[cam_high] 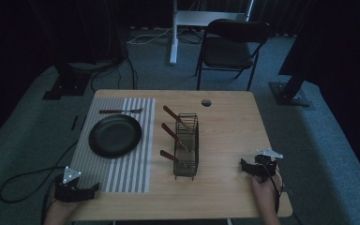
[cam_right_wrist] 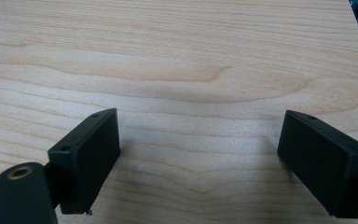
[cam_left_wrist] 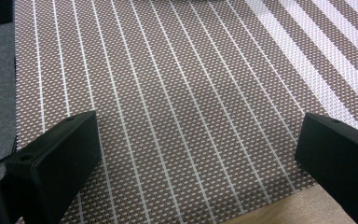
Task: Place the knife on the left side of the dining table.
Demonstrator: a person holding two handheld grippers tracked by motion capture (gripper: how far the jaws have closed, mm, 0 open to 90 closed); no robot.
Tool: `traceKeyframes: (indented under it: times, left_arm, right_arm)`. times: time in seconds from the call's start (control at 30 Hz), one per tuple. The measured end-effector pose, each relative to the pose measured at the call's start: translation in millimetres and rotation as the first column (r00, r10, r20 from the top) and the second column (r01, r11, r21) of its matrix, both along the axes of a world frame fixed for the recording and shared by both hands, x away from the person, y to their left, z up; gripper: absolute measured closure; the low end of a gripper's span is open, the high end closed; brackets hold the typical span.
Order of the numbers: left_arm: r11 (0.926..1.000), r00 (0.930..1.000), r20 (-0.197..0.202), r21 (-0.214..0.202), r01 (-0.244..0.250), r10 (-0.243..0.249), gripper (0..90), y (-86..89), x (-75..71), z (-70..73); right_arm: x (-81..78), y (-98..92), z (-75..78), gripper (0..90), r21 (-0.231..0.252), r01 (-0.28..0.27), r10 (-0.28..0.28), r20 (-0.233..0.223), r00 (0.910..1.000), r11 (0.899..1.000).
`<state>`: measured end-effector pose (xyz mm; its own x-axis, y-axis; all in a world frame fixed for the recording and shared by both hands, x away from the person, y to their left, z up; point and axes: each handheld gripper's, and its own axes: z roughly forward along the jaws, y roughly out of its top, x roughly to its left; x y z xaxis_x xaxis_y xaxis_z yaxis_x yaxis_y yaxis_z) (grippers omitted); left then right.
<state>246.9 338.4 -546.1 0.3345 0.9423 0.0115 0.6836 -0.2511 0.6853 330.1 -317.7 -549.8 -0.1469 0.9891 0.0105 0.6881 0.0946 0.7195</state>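
Wood-handled cutlery (cam_high: 171, 133) sits in wire rack (cam_high: 186, 145) mid-table, w/ plate (cam_high: 115, 135) empty on striped mat (cam_left_wrist: 168, 93); your left gripper (cam_left_wrist: 196, 158) & right gripper (cam_right_wrist: 198, 163) rest agape, empty, so apparently nothing started.

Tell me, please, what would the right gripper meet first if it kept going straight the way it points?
Probably the wire rack: the right gripper points left across bare table, jaws open. Depth is uncertain.
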Motion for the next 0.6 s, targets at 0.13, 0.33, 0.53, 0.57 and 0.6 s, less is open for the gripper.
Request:
traceKeyframes:
  times: [0.13, 0.33, 0.53, 0.57, 0.6]
  left_arm:
    - [1.0000, 1.0000, -0.001, -0.001, -0.004, 0.004, 1.1, 0.1, 0.2, 0.4]
    - [0.9999, 0.9999, -0.008, -0.014, -0.006, 0.006, 1.1, 0.6, 1.6, 2.1]
    - [0.9995, 0.9997, -0.007, -0.021, 0.024, -0.024, 1.1, -8.2, 0.8, 7.3]
    - [0.9993, 0.9995, -0.005, -0.021, 0.031, -0.031, 1.1, -9.9, 0.8, 8.5]
    - [0.9993, 0.9995, -0.001, -0.020, 0.031, -0.031, 1.1, -11.8, 0.7, 9.6]
  right_arm:
    - [0.0, 0.0, 0.0, 11.9, 0.000, 0.000, 0.000, 0.000, 1.0000, 1.000]
    - [0.0, 0.0, 0.0, 11.9, 0.000, 0.000, 0.000, 0.000, 1.0000, 1.000]
    - [0.0, 0.0, 0.0, 11.9, 0.000, 0.000, 0.000, 0.000, 1.0000, 1.000]
    - [0.0, 0.0, 0.0, 11.9, 0.000, 0.000, 0.000, 0.000, 1.0000, 1.000]
    - [0.0, 0.0, 0.0, 11.9, 0.000, 0.000, 0.000, 0.000, 1.0000, 1.000]
